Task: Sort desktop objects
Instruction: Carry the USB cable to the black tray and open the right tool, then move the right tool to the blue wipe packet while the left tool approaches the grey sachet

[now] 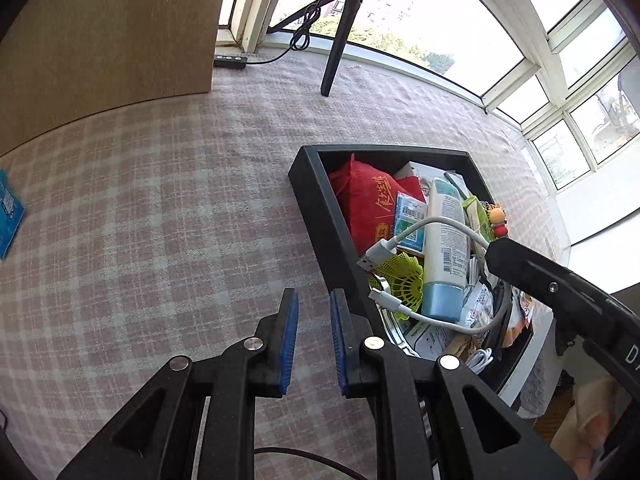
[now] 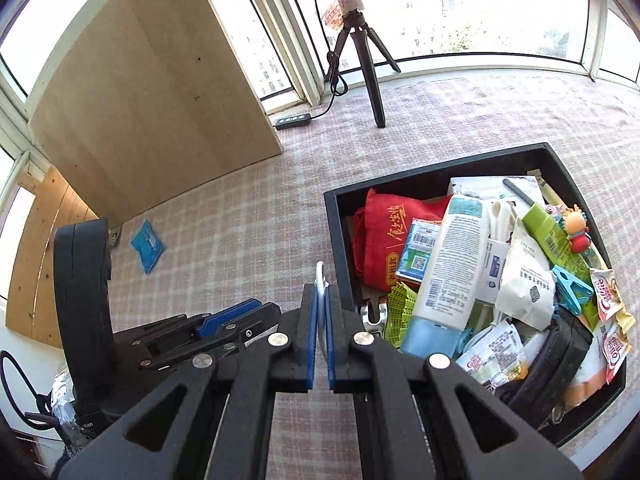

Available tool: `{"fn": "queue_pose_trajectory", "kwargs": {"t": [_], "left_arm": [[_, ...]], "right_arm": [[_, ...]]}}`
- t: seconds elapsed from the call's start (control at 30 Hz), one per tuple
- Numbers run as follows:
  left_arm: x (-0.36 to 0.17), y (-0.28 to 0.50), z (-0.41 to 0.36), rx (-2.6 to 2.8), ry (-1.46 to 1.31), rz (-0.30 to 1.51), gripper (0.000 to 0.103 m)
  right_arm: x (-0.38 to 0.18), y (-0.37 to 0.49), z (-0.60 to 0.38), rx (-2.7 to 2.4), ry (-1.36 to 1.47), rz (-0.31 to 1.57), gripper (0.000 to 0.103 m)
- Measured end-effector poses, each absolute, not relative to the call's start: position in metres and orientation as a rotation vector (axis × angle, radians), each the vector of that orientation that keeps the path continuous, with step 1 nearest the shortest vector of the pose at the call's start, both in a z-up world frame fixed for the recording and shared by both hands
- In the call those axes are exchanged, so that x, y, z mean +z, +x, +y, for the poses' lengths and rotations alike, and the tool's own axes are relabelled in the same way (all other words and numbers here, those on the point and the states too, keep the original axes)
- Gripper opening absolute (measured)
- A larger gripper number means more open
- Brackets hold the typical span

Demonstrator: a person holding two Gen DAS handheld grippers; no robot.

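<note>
A black box [image 1: 320, 216] [image 2: 340, 248] full of mixed objects sits on the checked tablecloth. In it lie a red cloth bag [image 1: 364, 196] [image 2: 384, 232], a white and blue lotion tube [image 1: 444, 248] [image 2: 448, 272], a yellow-green shuttlecock [image 1: 404, 280] and snack packets [image 2: 608, 296]. My right gripper [image 2: 320, 300] is shut on a white USB cable [image 2: 321, 280] [image 1: 404, 236], held over the box's left edge. The cable loops across the box in the left wrist view. My left gripper [image 1: 314, 300] is open and empty, left of the box, above the cloth.
A blue packet [image 2: 148, 246] [image 1: 8, 216] lies on the cloth to the left. A wooden board [image 2: 152, 92] stands at the back left. A black tripod [image 2: 368, 60] and a power strip [image 2: 292, 120] stand by the windows behind.
</note>
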State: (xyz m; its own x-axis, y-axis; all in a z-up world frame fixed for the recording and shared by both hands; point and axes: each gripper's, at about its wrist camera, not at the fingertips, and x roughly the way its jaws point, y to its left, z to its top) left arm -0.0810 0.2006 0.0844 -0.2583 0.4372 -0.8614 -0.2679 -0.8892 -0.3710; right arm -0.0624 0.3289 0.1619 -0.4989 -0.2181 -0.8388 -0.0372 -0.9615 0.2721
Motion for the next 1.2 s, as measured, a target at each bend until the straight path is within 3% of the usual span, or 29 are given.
{"fn": "queue_pose_trajectory", "kwargs": {"t": [0.33,0.43,0.6,0.87,1.2], "left_arm": [[0.084,-0.080,0.190,2.189,-1.582,-0.215,0.014],[0.082,-0.081,0.184,2.208,-1.589,-0.216,0.014],[0.077,-0.082,0.177,2.221,-1.610,-0.216,0.014],[0.073,-0.084,0.153,2.274,-1.635,-0.214,0.014],[0.070,-0.114,0.025,2.475,-1.724,-0.357,0.021]], "right_arm": [[0.182,-0.056,0.422,-2.717,1.533,-0.526,0.005],[0.176,-0.050,0.445,-2.787,1.572,-0.560,0.021],[0.177,-0.042,0.448,-2.863,1.576,-0.458,0.024],[0.175,-0.048,0.413,-2.824,1.538,-0.339,0.036],[0.159,-0.085,0.302,-2.604,1.484,-0.143,0.049]]}}
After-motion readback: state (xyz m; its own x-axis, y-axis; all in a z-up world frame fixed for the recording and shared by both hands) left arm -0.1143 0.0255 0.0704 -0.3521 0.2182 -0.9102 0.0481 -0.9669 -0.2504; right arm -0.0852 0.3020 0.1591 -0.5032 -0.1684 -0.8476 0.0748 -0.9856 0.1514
